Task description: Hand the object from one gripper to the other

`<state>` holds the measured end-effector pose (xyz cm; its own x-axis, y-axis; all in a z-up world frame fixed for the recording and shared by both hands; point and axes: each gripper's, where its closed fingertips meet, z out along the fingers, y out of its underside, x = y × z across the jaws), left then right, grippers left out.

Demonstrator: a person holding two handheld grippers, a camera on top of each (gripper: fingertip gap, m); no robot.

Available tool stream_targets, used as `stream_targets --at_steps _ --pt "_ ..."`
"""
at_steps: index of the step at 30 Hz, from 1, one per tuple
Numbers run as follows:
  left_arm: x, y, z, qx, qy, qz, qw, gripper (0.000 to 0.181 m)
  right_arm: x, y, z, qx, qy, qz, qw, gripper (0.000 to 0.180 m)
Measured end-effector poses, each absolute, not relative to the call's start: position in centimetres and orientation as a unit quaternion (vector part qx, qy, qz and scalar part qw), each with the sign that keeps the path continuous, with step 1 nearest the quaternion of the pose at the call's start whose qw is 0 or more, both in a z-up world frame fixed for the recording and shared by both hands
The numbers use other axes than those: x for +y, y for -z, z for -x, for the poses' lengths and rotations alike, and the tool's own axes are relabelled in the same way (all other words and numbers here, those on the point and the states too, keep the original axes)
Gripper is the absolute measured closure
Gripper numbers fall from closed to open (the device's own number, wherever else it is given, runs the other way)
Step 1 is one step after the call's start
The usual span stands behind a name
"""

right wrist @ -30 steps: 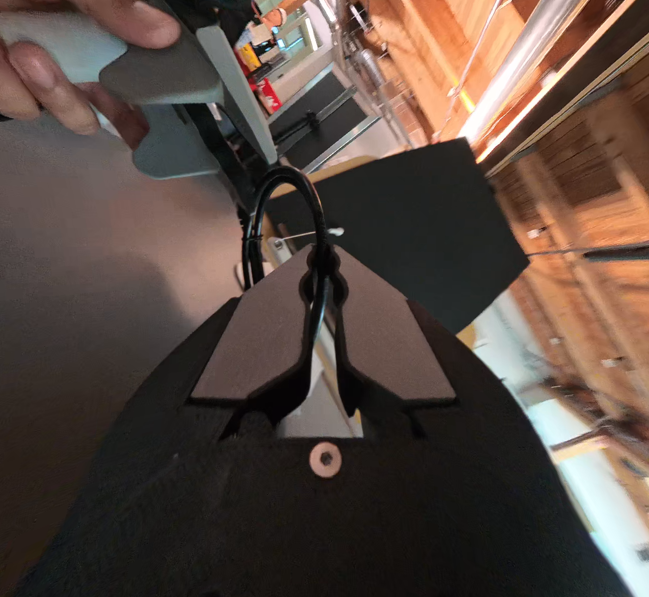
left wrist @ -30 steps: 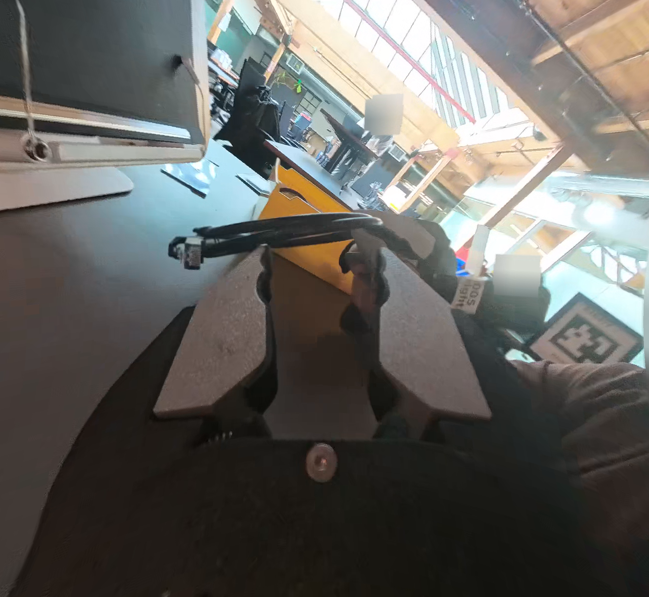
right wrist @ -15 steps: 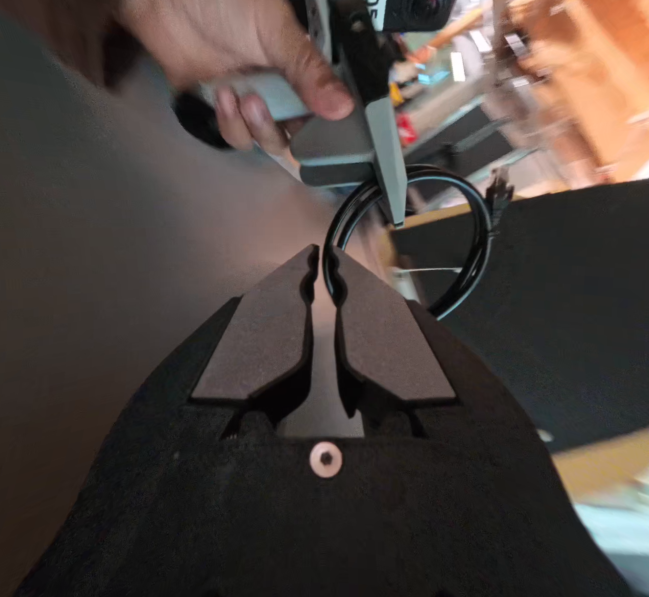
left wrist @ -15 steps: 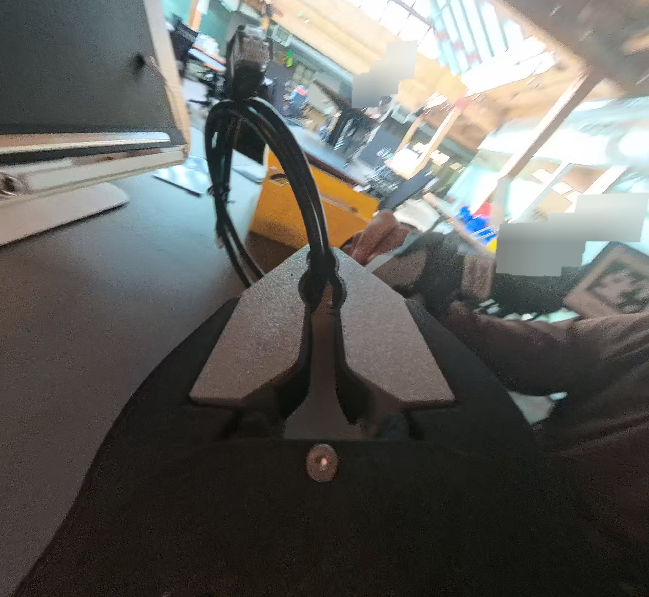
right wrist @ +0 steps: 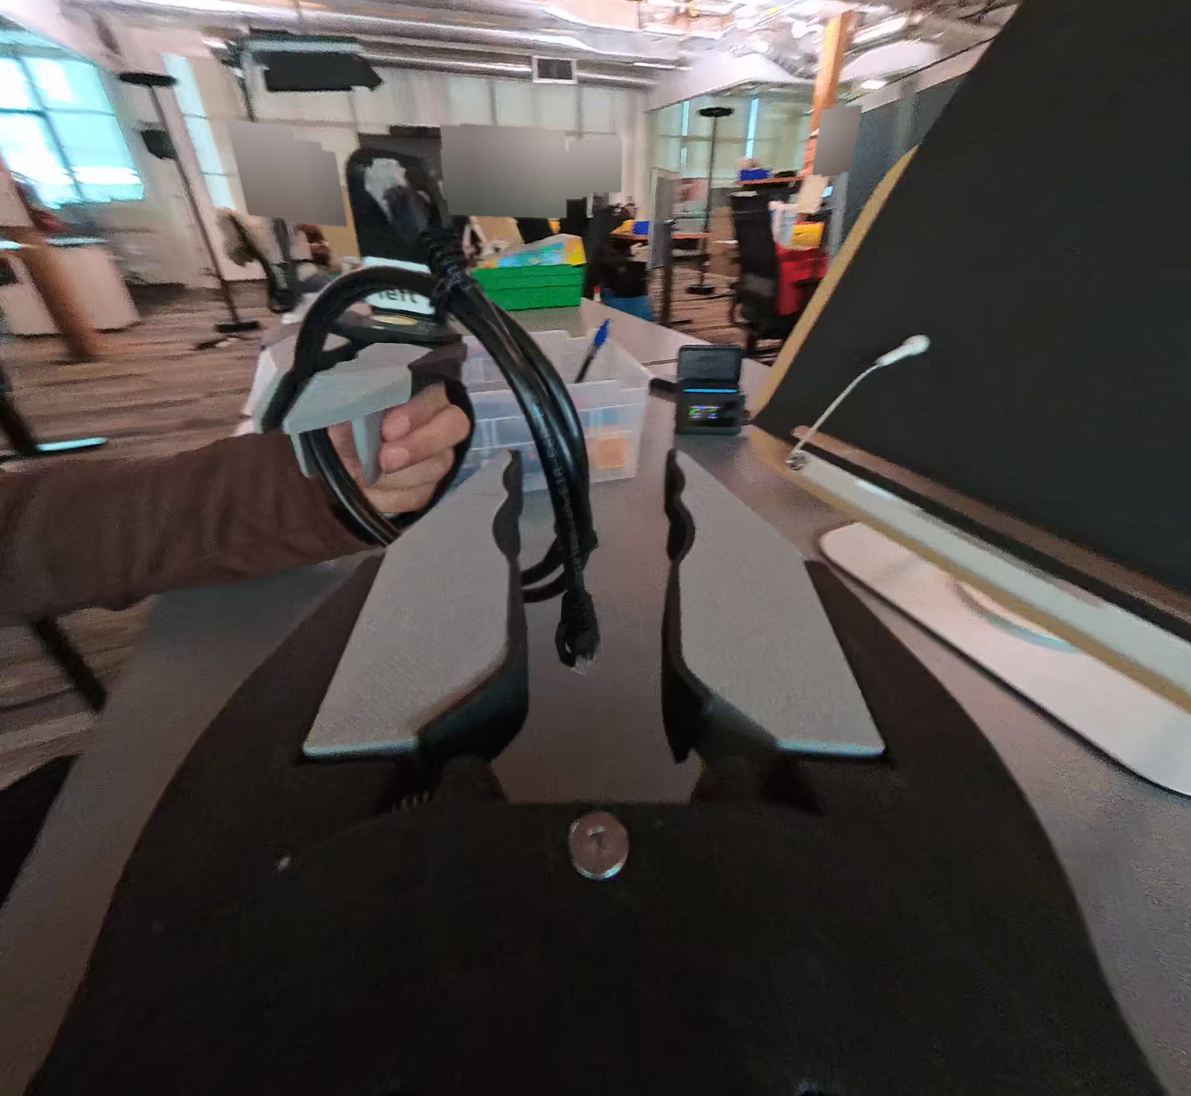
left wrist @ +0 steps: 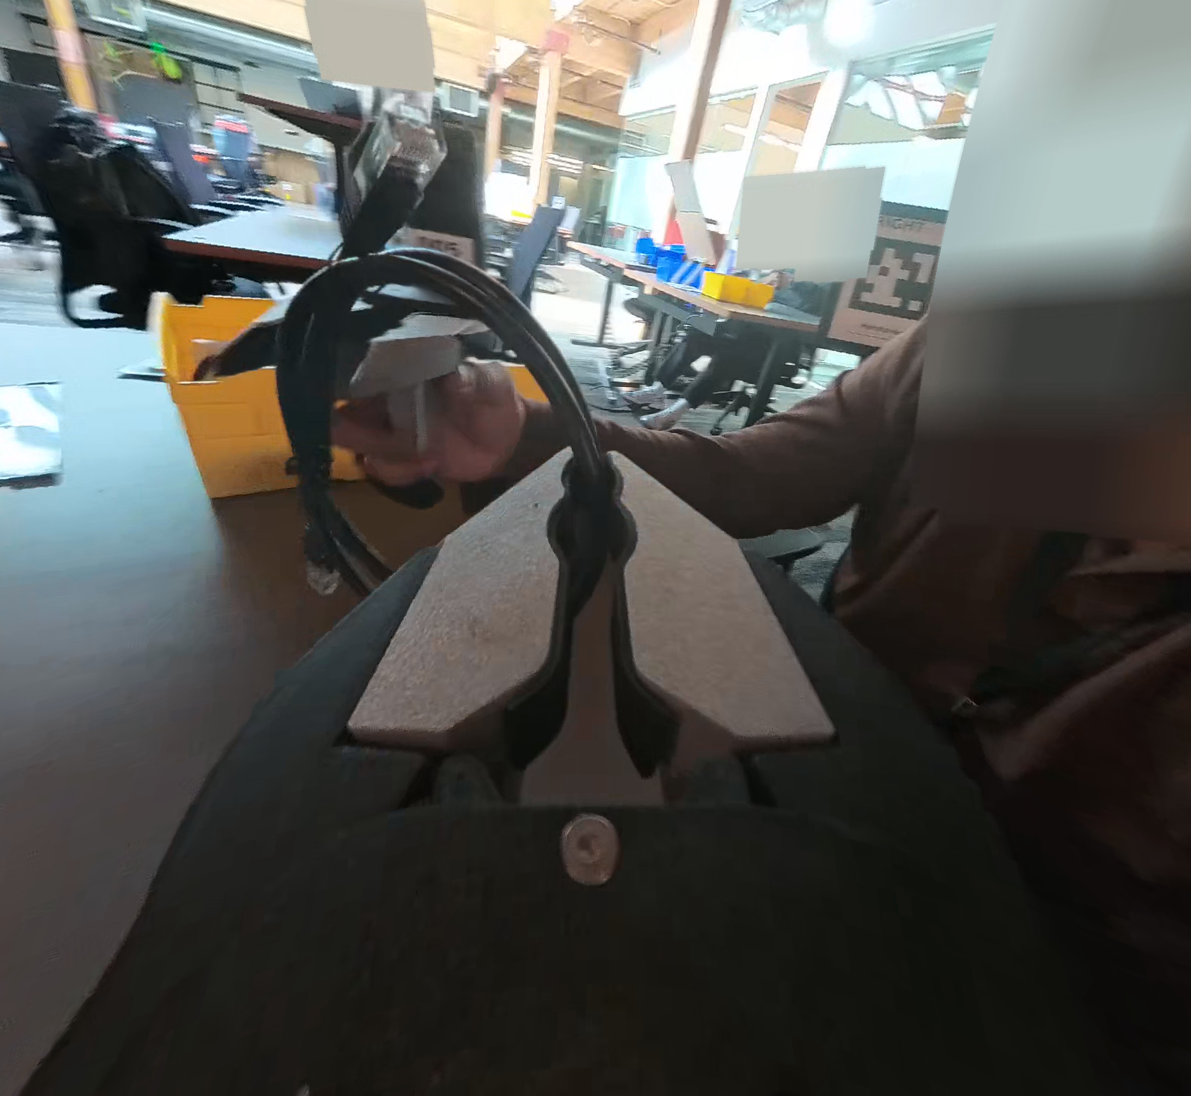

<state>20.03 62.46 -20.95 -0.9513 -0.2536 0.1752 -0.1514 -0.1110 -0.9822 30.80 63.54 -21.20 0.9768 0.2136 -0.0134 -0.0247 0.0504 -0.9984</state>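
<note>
A black coiled cable [left wrist: 451, 292] with a clear plug at each end stands as a loop above my left gripper [left wrist: 590, 478], which is shut on it at the fingertips. Through the loop I see the right gripper [left wrist: 412, 369], held in a hand. In the right wrist view my right gripper [right wrist: 590, 466] is open and holds nothing. The cable [right wrist: 548, 408] hangs in line with the gap between its fingers, one plug pointing down; I cannot tell whether it lies between them. The left gripper [right wrist: 348, 395] holds the coil farther off, at the left.
A dark table [left wrist: 96, 614] lies below. A yellow box [left wrist: 238, 420] stands on it behind the cable. At the right of the right wrist view are a black monitor back [right wrist: 1031, 292] with its pale stand base [right wrist: 967, 646], a clear bin [right wrist: 599, 395] and a small black device [right wrist: 709, 388].
One second ago my right gripper was shut on the cable and my left was open. Then my left shut on it. Now the right has opened wide and let go.
</note>
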Motion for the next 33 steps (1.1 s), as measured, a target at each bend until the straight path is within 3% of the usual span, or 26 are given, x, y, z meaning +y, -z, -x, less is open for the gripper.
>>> stream_targets --at_steps 2,4,7,10,13,16,19,23,33 --pt "61.9 20.9 -19.0 0.667 0.734 0.127 0.008 0.179 63.8 21.6 -29.8 -0.081 -0.12 0.686 0.713 0.139" --pt "61.7 21.2 -18.8 0.671 0.732 0.12 -0.001 0.179 63.6 21.8 -28.2 -0.113 -0.165 0.683 0.703 0.162" --pt "61.3 21.2 -17.6 0.67 0.736 0.094 -0.036 0.179 63.8 22.2 -27.3 -0.128 -0.186 0.689 0.689 0.163" --pt "62.3 21.1 -20.2 0.659 0.735 0.158 0.017 0.178 63.9 22.0 -29.5 -0.114 -0.094 0.701 0.697 0.17" --pt "66.2 21.7 -25.3 0.62 0.713 0.303 0.125 0.155 63.4 21.1 -33.5 -0.06 0.058 0.697 0.712 0.173" --pt "69.6 23.2 -27.8 0.6 0.667 0.4 0.189 0.158 62.8 21.0 -36.0 -0.041 0.219 0.698 0.68 0.174" --pt "70.3 24.2 -28.4 0.622 0.619 0.414 0.241 0.155 63.6 22.1 -35.8 -0.063 0.279 0.714 0.639 0.176" --pt "69.2 24.9 -28.4 0.649 0.589 0.409 0.255 0.151 64.4 23.7 -36.1 -0.071 0.321 0.736 0.592 0.177" --pt "68.1 24.2 -27.4 0.649 0.625 0.384 0.204 0.136 63.6 23.4 -37.7 -0.037 0.342 0.737 0.582 0.178"
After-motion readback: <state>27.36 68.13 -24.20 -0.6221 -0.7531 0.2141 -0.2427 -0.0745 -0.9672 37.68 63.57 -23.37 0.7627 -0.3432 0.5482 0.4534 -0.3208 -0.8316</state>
